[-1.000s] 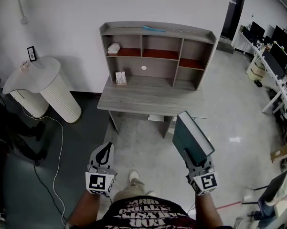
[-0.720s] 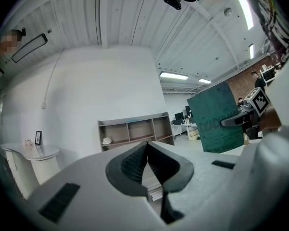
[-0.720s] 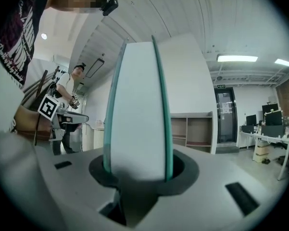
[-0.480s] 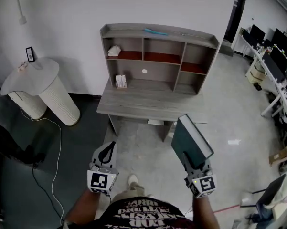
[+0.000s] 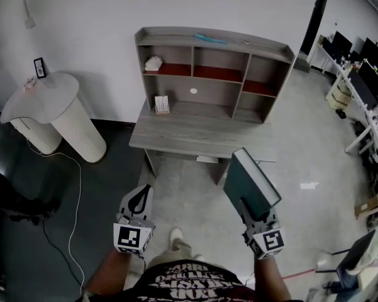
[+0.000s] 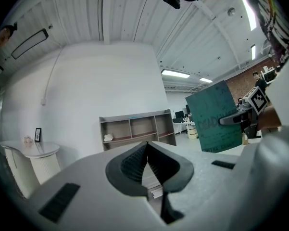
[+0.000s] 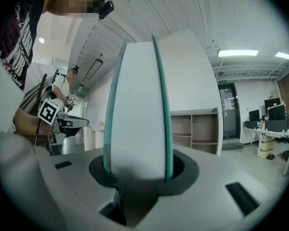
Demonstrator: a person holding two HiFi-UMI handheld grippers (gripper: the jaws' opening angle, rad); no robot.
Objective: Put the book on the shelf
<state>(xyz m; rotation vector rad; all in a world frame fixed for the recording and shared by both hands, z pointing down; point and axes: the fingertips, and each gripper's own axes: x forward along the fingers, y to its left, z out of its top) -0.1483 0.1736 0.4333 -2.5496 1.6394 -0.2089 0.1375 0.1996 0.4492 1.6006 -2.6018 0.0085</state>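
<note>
The right hand-held gripper (image 5: 251, 211) clamped the lower edge of the green book (image 5: 250, 180), which stood tilted above the floor. The left hand-held gripper (image 5: 138, 201) had its jaws together, holding nothing. The counter (image 5: 176, 137) and its shelf (image 5: 258, 46) stood ahead, well apart from the book.

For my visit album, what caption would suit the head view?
Facing a grey shelf, a person holds a green book in the right gripper; the left gripper is shut and empty.
</note>
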